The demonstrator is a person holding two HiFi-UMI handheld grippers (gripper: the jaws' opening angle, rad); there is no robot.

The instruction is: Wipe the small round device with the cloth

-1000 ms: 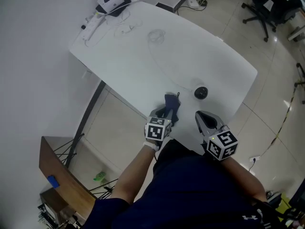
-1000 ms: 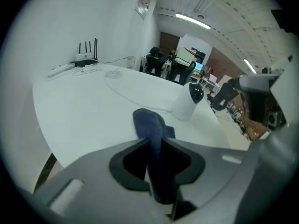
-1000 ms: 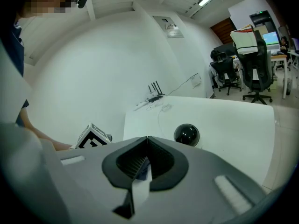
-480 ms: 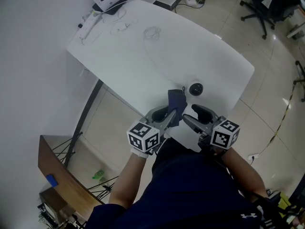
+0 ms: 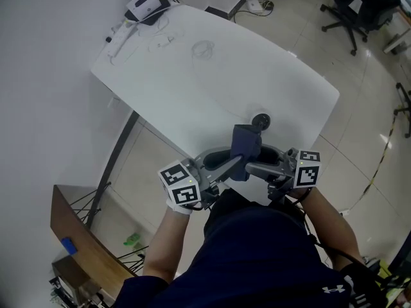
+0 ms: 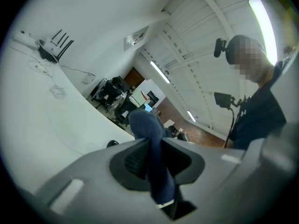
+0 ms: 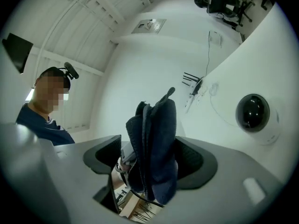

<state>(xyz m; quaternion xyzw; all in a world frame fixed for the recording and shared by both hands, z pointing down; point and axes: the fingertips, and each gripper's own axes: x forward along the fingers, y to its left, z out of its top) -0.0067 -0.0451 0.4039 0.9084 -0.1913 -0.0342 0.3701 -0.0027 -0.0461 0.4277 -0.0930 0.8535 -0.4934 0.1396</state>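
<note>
Office room, tiled floor, white table (image 5: 192, 88) with a router (image 5: 146, 4) at the far corner. The left gripper (image 6: 156, 160) is clamped on the dark blue cloth (image 5: 245, 147): its pads pinch a fold low down and the rest sticks up past the tips. The right gripper (image 7: 149, 160) has its jaws wide apart, and the bunched cloth stands between them, not pinched. The two grippers meet tip to tip over the near table edge. The small round device (image 5: 261, 120), a black glossy dome on a pale base, sits on the table just beyond both sets of tips. In the right gripper view it is ahead and to the right of the jaws, clear of the cloth.

Handling, as judgement:
- **Cloth:** soft, light and limp, so it will flop and fold. Grip it on the thick bunched part, leaving a pad of fabric free past the tips to rub with.
- **Device:** hard, smooth, probably light, likely to skid on the slick tabletop. Steady it by the base rim, not the dome, which looks easy to smear or scratch.
</note>
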